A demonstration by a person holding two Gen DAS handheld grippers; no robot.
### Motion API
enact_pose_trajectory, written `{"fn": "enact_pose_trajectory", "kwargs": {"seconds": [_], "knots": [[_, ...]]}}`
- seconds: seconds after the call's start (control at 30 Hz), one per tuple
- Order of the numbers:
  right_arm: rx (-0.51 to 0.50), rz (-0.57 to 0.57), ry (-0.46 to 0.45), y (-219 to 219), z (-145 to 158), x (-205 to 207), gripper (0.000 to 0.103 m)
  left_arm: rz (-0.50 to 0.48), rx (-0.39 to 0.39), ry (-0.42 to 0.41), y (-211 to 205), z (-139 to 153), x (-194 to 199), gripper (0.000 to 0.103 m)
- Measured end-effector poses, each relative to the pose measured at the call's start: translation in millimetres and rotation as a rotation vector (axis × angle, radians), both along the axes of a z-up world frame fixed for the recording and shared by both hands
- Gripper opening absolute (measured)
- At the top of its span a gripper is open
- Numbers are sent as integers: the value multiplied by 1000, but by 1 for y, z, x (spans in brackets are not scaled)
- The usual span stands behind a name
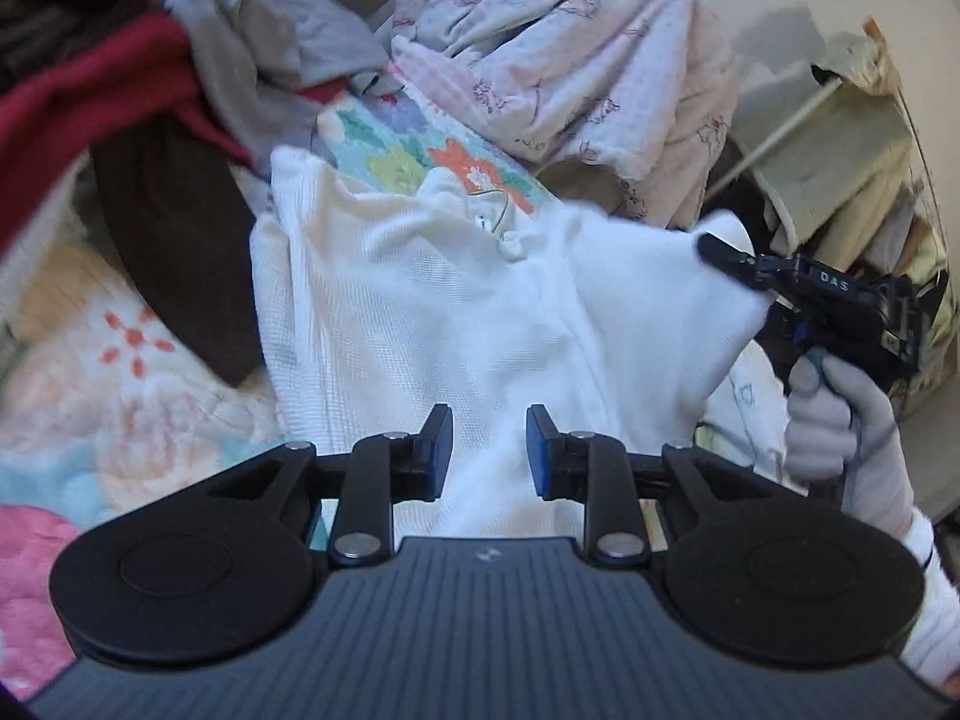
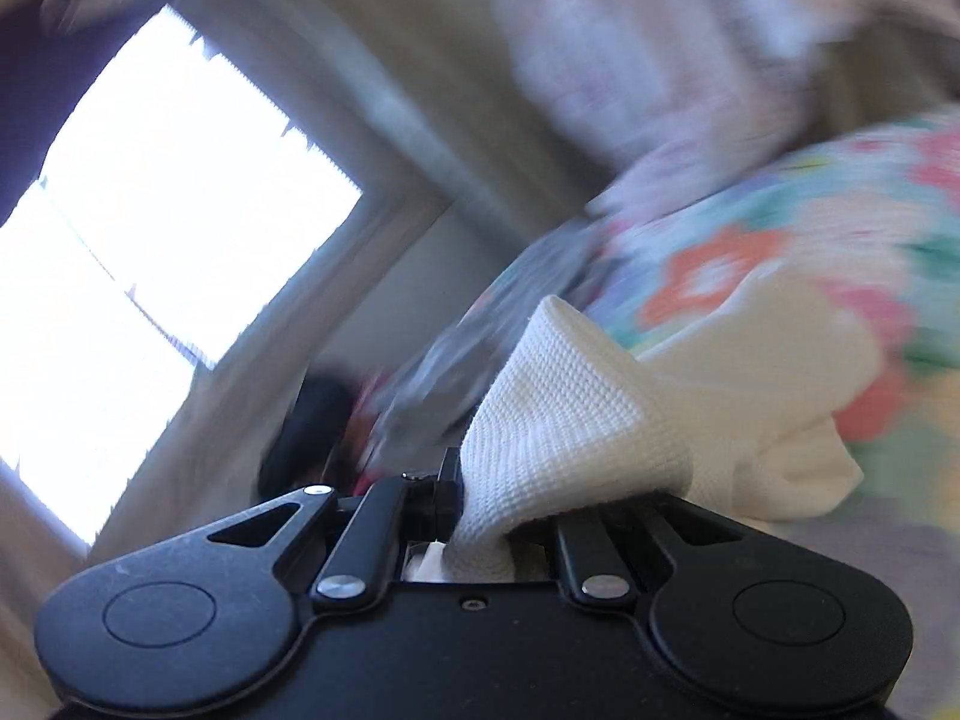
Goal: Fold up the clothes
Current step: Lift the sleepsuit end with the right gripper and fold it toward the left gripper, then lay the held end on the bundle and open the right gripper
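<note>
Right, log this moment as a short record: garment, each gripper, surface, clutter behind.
garment: white knit garment, spread over the floral quilt, one end lifted to the right
left gripper: jaws apart, pads either side of the white fabric, not pressing it
right gripper: shut on the white knit garment, a bunched fold pinched between its fingers
right hand: gloved, around the gripper's handle
clutter behind: red garment, grey garment, dark brown garment, pale pink printed blanket
image quality: right wrist view motion-blurred
</note>
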State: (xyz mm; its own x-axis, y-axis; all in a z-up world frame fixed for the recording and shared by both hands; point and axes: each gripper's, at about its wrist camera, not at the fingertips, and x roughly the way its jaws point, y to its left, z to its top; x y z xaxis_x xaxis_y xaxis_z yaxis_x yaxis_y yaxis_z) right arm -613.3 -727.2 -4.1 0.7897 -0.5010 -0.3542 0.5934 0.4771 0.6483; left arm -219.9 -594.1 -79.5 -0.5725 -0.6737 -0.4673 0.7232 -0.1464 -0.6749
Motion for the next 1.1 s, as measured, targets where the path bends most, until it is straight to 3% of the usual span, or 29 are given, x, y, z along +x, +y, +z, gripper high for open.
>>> {"fn": "enact_pose_trajectory", "kwargs": {"seconds": [0.17,0.27,0.37,0.43,0.57,0.67,0.77,0.87,0.97,1.1], "knots": [[21,227,154,16,-37,98,11,25,43,-1,-19,-23,2,25],[69,244,209,29,-70,108,10,36,52,-6,-25,-32,5,25],[109,233,192,39,-89,100,10,25,44,4,-29,-34,4,25],[105,222,162,42,-86,95,11,15,39,9,-31,-34,2,26],[-30,269,181,45,-54,109,11,24,17,-9,-28,-26,7,26],[-164,391,339,69,-48,138,11,14,-30,-41,-22,-17,11,26],[-195,477,540,97,-72,160,12,5,-42,-57,-18,-14,10,26],[-243,508,622,114,-89,165,13,-17,-40,-56,-19,-14,8,28],[-320,536,714,127,-88,174,16,-44,-38,-72,-22,-13,2,37],[-503,580,908,153,-88,194,17,-43,-43,-73,-19,-9,1,38]]}}
